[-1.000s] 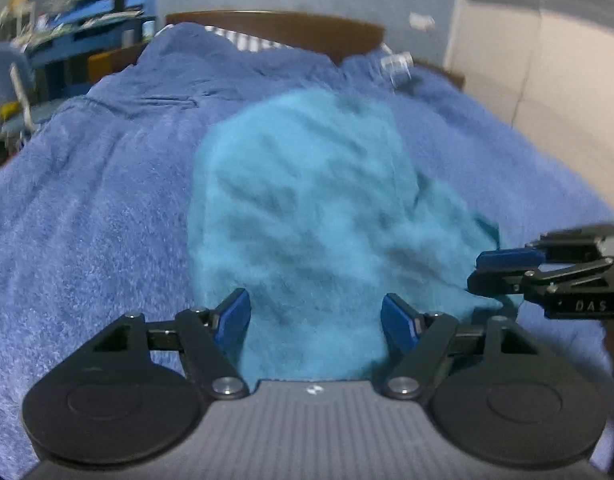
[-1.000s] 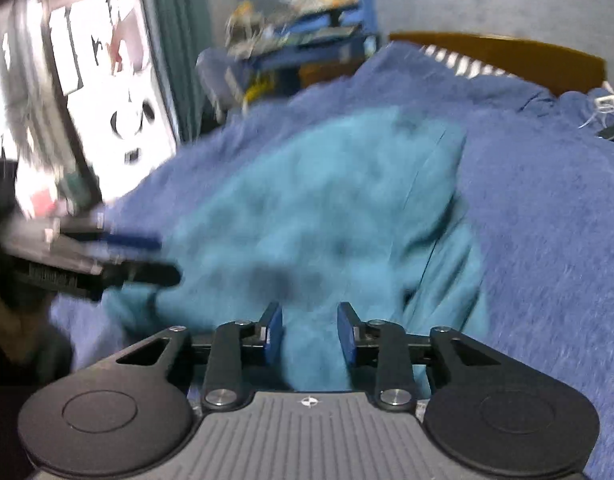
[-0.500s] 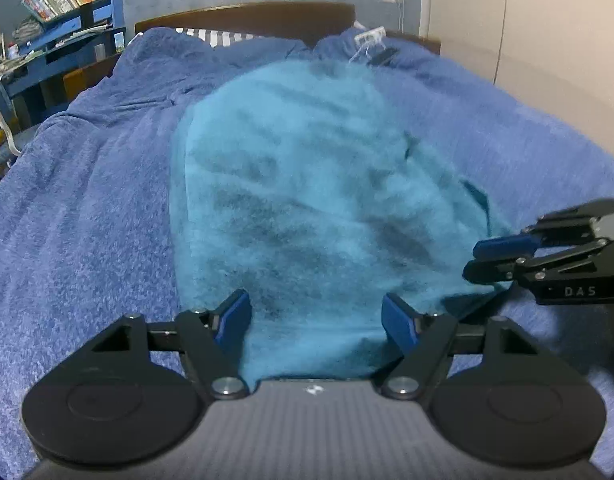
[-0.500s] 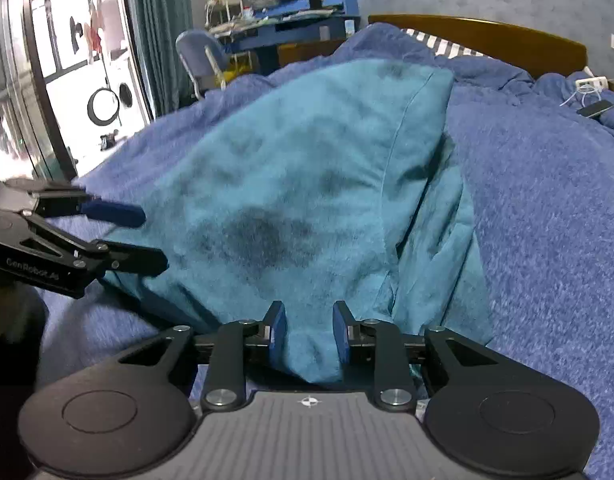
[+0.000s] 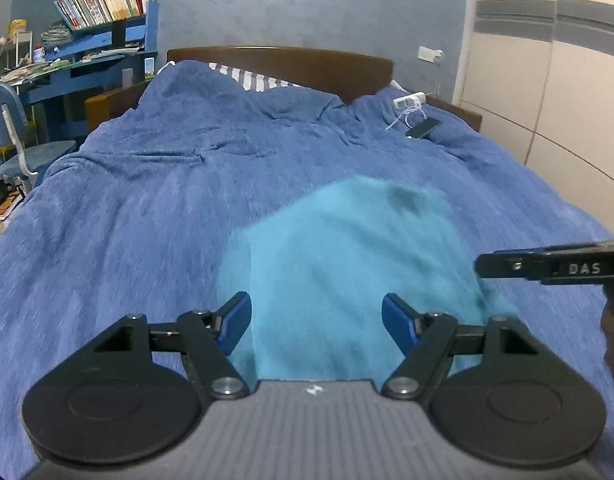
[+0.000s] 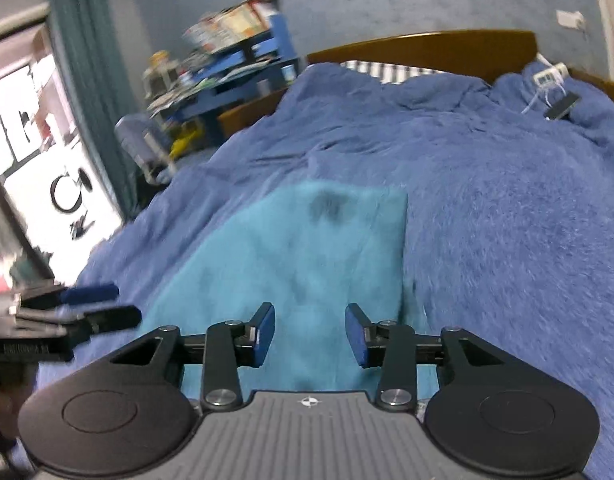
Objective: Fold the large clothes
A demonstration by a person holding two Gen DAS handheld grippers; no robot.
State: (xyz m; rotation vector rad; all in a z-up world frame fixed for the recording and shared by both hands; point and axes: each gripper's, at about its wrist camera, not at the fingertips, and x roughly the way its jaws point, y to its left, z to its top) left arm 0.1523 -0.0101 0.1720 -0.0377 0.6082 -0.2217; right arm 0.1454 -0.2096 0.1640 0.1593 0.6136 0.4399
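A teal garment (image 5: 347, 264) lies folded flat on the blue bed blanket (image 5: 147, 208); it also shows in the right wrist view (image 6: 303, 264). My left gripper (image 5: 315, 326) is open and empty above the garment's near edge. My right gripper (image 6: 309, 334) is open and empty, above the garment's near edge too. The right gripper shows at the right of the left wrist view (image 5: 483, 266). The left gripper shows at the left of the right wrist view (image 6: 123, 304).
A brown headboard (image 5: 283, 62) closes the far end of the bed. A phone (image 5: 423, 127) and a white power strip (image 5: 409, 100) lie on the blanket at the far right. A blue desk with books (image 5: 99, 40) and a chair (image 5: 15, 144) stand left.
The right gripper has opened and let go of the teal garment. Both grippers have risen and pulled back, and the garment now lies lower and flatter on the blanket.
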